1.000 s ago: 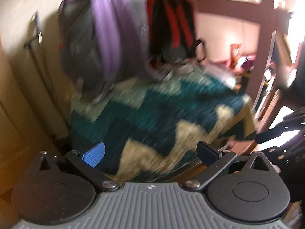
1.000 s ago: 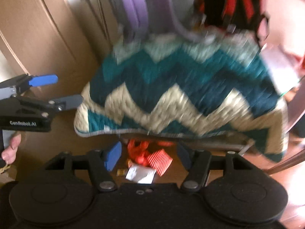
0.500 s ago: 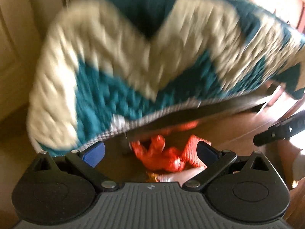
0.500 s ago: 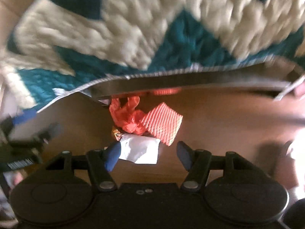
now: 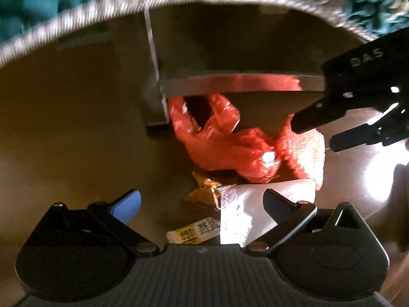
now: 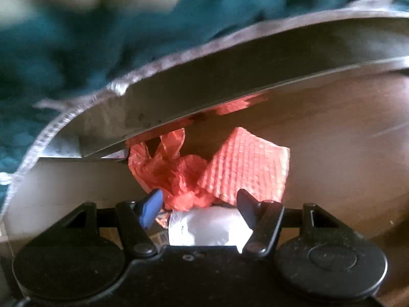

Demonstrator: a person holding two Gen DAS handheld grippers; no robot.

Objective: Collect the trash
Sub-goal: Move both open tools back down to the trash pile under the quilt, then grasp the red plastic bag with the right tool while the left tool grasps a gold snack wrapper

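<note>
A trash pile lies on the brown floor under a metal frame bar. A crumpled red plastic bag [image 5: 230, 148] [image 6: 173, 174], a red mesh net [image 5: 304, 153] [image 6: 245, 166], a white wrapper [image 5: 255, 212] [image 6: 207, 227], a gold foil wrapper [image 5: 204, 192] and a small yellow-printed packet [image 5: 191, 232] lie together. My left gripper [image 5: 202, 202] is open just above the white and gold wrappers. My right gripper [image 6: 199, 204] is open around the white wrapper's far edge and the bag; it also shows in the left wrist view [image 5: 322, 133], over the net.
A teal and cream knitted blanket [image 5: 51, 5] [image 6: 76, 38] hangs over the frame just above the pile. The metal frame bar [image 5: 230, 83] [image 6: 204, 89] and its leg [image 5: 154, 117] stand close behind the trash. Brown floor [image 5: 64, 128] spreads left and right.
Both grippers have dropped low and closed in on the trash under the blanket. The pile fills both views. Both stay open.
</note>
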